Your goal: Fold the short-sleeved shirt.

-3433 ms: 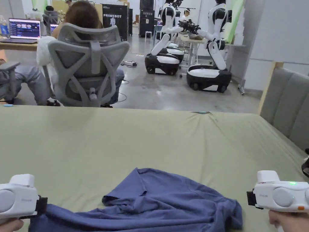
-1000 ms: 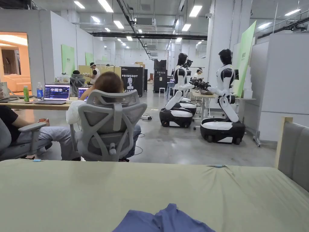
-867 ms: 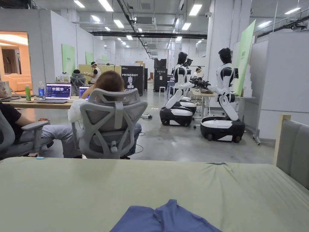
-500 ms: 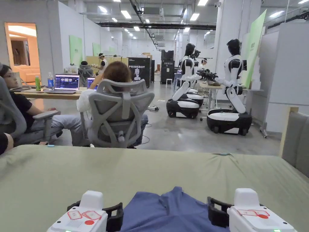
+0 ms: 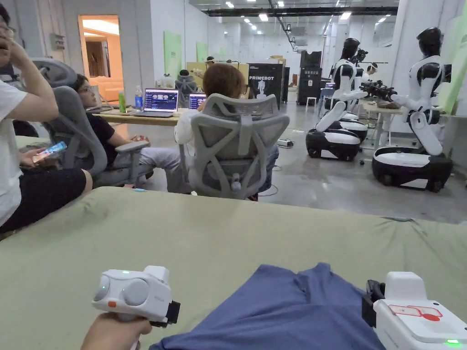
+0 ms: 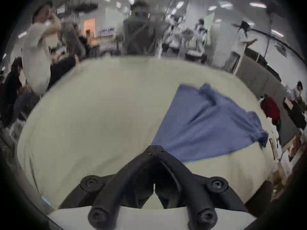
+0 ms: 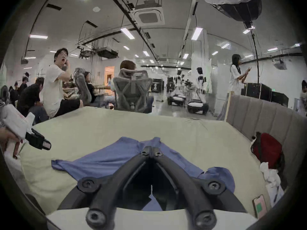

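Note:
A blue short-sleeved shirt (image 5: 292, 310) lies spread and rumpled on the green bed sheet (image 5: 182, 237), near the front edge. My left gripper (image 5: 175, 314) is held in a hand just left of the shirt, pointing right, jaws together. In the left gripper view the shut left gripper (image 6: 154, 148) sits by a corner of the shirt (image 6: 207, 125), with no cloth seen between the jaws. In the right gripper view the left gripper (image 7: 44, 144) hangs apart from the shirt (image 7: 113, 159). My right gripper (image 7: 151, 150) is shut, hovering over the cloth; its body (image 5: 368, 296) is at the shirt's right edge.
A person (image 5: 27, 182) sits on the bed's left edge. An office chair (image 5: 237, 146) stands past the far edge, with humanoid robots (image 5: 410, 136) beyond it. A padded grey headboard (image 7: 265, 114) bounds the right side, with a red bag (image 7: 267, 149) and a phone (image 7: 260, 205) by it.
The head camera has swung left and down. Both grippers rose into view beside the shirt; the left one has turned from pointing forward to pointing right. The shirt lies where it was.

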{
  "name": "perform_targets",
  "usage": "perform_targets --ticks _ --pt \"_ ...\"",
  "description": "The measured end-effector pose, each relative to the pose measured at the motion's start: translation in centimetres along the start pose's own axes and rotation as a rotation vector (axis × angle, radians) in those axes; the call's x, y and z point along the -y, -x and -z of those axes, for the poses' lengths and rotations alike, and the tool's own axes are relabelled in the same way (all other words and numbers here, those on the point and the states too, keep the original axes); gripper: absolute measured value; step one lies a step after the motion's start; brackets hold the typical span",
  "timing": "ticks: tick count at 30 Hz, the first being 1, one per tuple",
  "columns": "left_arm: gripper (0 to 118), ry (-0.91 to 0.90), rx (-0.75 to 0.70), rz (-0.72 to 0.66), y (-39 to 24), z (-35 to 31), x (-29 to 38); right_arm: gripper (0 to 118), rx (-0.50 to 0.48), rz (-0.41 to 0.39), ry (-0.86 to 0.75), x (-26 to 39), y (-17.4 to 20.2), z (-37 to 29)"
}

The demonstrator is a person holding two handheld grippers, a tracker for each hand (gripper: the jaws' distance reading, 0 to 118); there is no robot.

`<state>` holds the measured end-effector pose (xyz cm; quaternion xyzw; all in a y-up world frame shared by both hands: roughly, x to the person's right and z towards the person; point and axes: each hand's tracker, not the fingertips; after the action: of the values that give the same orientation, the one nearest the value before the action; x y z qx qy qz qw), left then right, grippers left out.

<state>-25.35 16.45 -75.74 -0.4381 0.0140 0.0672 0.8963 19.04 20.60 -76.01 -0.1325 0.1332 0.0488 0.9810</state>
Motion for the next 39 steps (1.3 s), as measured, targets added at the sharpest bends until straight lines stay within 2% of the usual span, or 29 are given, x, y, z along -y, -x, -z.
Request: perform_targets --ticks 1,2,3,4,5,6,7,9,11,12,14,15,16,19,23,27,28,29,30,31,32,33,34,37,38,39 --pt "3 0.011 0.006 -0.016 0.9 0.6 0.3 0 -0.003 -0.001 0.005 0.3 0.0 0.0" --pt "24 0.029 0.019 -0.040 1.6 1.1 0.5 0 -0.009 -0.003 0.015 0.5 0.1 0.2" --pt "73 0.042 0.031 -0.077 1.9 1.7 0.8 0 -0.010 -0.004 0.022 0.7 0.2 0.5" --pt "93 0.048 0.039 -0.118 2.4 2.3 0.9 0 -0.011 -0.005 0.026 0.8 0.2 0.6" --pt "100 0.063 0.037 -0.140 2.8 3.0 1.1 0 -0.012 -0.006 0.030 0.9 0.2 0.8" --pt "100 0.066 0.043 -0.142 2.9 3.7 1.4 0 -0.014 -0.008 0.038 1.0 0.2 1.1" --pt "107 0.059 0.053 -0.144 2.7 4.2 1.7 0 -0.015 -0.010 0.044 1.1 0.2 1.3" --pt "86 0.087 0.055 -0.177 2.8 5.8 2.0 0 -0.015 -0.014 0.051 1.1 0.2 1.7" --pt "81 0.134 0.060 -0.185 2.8 7.3 2.6 0 -0.016 -0.019 0.067 1.2 0.0 2.2" --pt "65 0.155 0.069 -0.174 2.8 8.0 2.8 0 -0.016 -0.021 0.076 1.2 -0.2 2.5" --pt "18 0.161 0.019 -0.122 2.5 8.8 3.2 0 -0.024 -0.028 0.103 1.1 -0.8 3.4" --pt "6 0.123 0.014 -0.090 2.3 8.2 3.3 0 -0.024 -0.033 0.115 1.0 -1.2 4.1" --pt "5 0.119 0.033 -0.110 2.1 7.7 3.1 0 -0.023 -0.037 0.132 0.6 -1.9 5.0" --pt "3 -0.009 0.013 -0.013 1.1 5.2 3.5 0 0.015 -0.012 0.213 -0.5 -4.8 8.7" --pt "3 -0.118 0.024 -0.022 0.6 3.0 4.1 0 0.037 0.000 0.372 -1.5 -9.4 16.1" --pt "3 -0.140 0.029 -0.014 -0.1 2.7 4.2 3 0.043 0.019 0.498 -0.9 -12.9 24.1" --pt "3 -0.142 0.029 -0.010 -0.1 2.8 4.2 21 0.031 0.029 0.495 -0.4 -13.6 25.8" --pt "3 -0.145 0.030 -0.009 -0.2 2.9 4.2 60 0.024 0.062 0.508 0.2 -14.2 27.3" --pt "3 -0.151 0.033 -0.012 -0.2 2.9 4.2 104 0.013 0.107 0.543 0.9 -14.8 29.0" --pt "3 -0.151 0.036 -0.019 -0.2 2.9 4.2 118 0.007 0.128 0.597 1.8 -15.2 30.4" --pt "3 -0.150 0.039 -0.023 -0.2 3.0 4.2 118 0.006 0.127 0.612 2.6 -15.4 31.4" --pt "3 -0.148 0.038 -0.025 -0.2 3.1 4.2 110 0.005 0.116 0.602 3.4 -15.5 32.4" --pt "3 -0.145 0.037 -0.026 -0.1 3.2 4.2 107 0.008 0.110 0.603 4.1 -15.5 33.2" --pt "3 -0.131 0.042 -0.028 -0.1 3.4 4.1 107 0.031 0.086 0.654 6.3 -15.1 34.8" --pt "3 -0.127 0.038 -0.025 -0.1 3.5 4.0 103 0.034 0.086 0.700 6.9 -15.1 34.9" --pt "3 -0.123 0.033 -0.025 -0.1 3.6 3.9 76 0.021 0.103 0.741 7.1 -15.0 34.7"
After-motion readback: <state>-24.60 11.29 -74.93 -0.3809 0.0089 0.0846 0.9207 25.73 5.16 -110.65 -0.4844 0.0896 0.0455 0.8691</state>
